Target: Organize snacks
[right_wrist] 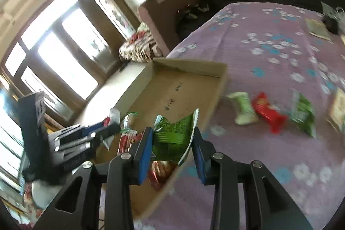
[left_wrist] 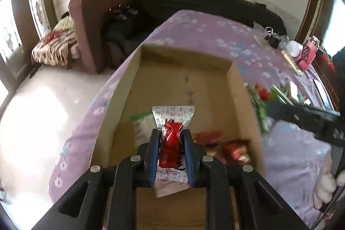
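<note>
Both grippers carry snacks over the cardboard box (left_wrist: 185,83). Left gripper (left_wrist: 171,139) pinches a red-and-white packet (left_wrist: 172,133) tightly between its pads, hanging above the box's near end. Right gripper (right_wrist: 172,139) stands wider around a green packet (right_wrist: 174,135); the left pad touches it, but whether the right pad does I cannot tell. It hovers by the box's right wall. Packets already lie inside at 6 o'clock. On the purple cloth (right_wrist: 269,53), at 3 o'clock from the box, a pale green packet (right_wrist: 243,109), red packet (right_wrist: 269,113) and green sachet (right_wrist: 304,113) wait. Step in hand, I judge: dropping both loads in. Next calls for parting the jaws over the box, then reaching for the loose three.
</note>
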`<state>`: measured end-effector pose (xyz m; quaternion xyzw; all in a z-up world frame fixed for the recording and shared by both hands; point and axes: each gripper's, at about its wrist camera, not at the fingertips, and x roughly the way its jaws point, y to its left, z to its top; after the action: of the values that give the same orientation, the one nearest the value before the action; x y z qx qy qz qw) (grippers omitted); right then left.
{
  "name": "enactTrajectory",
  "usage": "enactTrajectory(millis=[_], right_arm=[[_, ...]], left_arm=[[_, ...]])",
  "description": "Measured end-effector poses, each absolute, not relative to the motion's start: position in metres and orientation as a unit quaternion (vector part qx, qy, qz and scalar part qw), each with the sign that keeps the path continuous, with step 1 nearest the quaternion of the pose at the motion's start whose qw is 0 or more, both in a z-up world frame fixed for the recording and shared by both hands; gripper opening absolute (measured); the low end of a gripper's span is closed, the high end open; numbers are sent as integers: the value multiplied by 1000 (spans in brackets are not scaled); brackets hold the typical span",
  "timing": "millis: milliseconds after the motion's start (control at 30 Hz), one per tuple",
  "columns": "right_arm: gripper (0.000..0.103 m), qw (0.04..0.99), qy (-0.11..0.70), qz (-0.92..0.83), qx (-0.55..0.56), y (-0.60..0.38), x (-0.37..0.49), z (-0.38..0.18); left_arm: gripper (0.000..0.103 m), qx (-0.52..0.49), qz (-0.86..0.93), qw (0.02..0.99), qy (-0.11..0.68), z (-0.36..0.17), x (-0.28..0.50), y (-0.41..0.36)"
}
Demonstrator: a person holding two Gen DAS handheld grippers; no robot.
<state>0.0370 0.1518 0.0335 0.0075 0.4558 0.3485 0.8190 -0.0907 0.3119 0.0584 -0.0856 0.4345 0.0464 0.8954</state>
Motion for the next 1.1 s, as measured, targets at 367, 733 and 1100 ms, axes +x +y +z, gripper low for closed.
enactTrajectory(millis=[367,733,1100], right_arm=[[43,848,431,307,-7,177,53,32],[51,894,443,62,-33,-29,6,14],[95,900,429,-50,-59,-84,31,-9]], left_arm=[[54,-93,18,912,400,68,-105,326],[74,-115,-113,928,337,112,-105,257],[78,-84,-166,877,444,53,-18,97]])
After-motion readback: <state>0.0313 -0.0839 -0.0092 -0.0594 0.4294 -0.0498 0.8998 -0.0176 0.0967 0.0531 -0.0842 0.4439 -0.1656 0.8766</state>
